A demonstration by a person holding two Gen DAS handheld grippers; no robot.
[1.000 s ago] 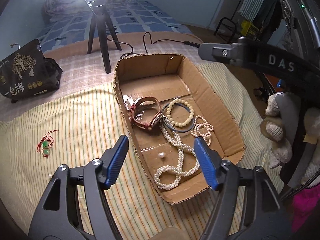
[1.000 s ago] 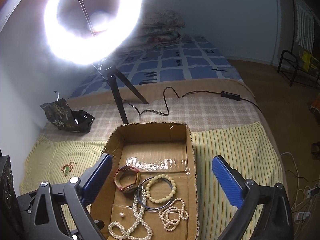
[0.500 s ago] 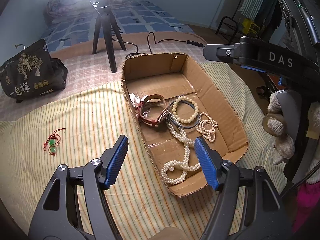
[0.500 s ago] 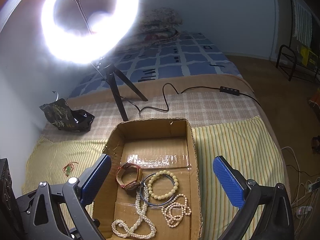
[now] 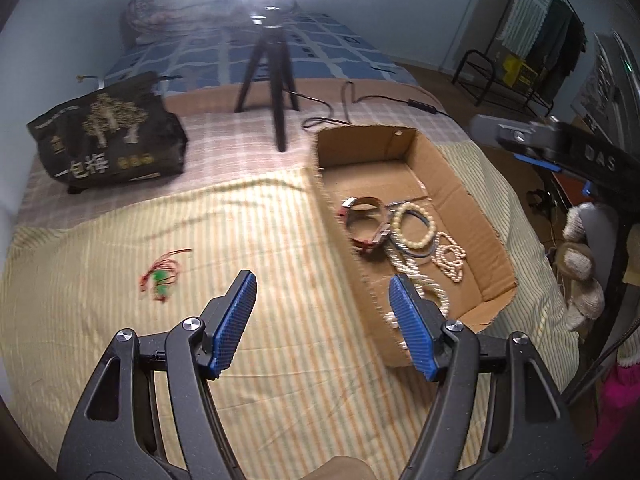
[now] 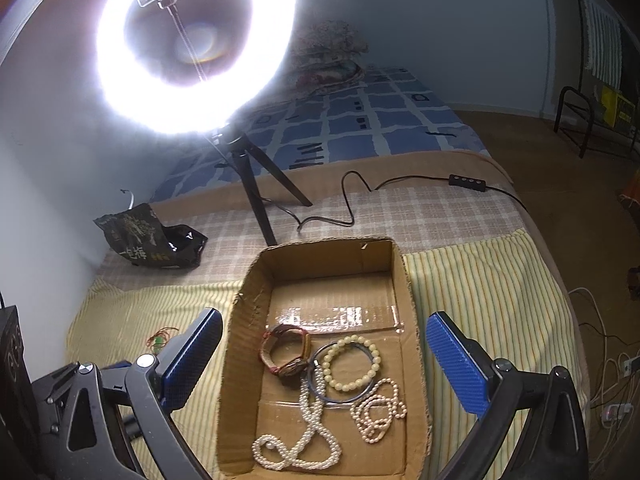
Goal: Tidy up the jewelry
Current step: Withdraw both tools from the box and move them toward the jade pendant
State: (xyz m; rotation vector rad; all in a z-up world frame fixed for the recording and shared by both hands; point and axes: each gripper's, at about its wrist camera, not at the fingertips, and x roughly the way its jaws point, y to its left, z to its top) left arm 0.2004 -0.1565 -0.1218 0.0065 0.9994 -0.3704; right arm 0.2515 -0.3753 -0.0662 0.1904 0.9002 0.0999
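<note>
A shallow cardboard box (image 5: 372,184) lies on the striped cloth. It holds a red-strapped watch (image 5: 366,224), a cream bead bracelet (image 5: 414,228), a long pearl necklace (image 5: 424,280) and a small pearl strand (image 5: 452,256). A red cord with a green pendant (image 5: 162,276) lies loose on the cloth to the box's left. My left gripper (image 5: 322,292) is open and empty above the cloth, between the cord and the box wall. My right gripper (image 6: 324,328) is open and empty, hovering over the box (image 6: 328,246) with the watch (image 6: 286,350) and necklace (image 6: 304,440) below it.
A ring light on a black tripod (image 6: 256,200) stands behind the box, its cable and controller (image 6: 466,180) trailing right. A black snack bag (image 5: 108,148) sits at the back left. The bed edge drops off at the right, where a gloved hand (image 5: 580,264) holds the right gripper.
My left gripper has moved left, from over the box's front corner to above the striped cloth, nearer the red cord. The right gripper has hardly shifted. Both stay open.
</note>
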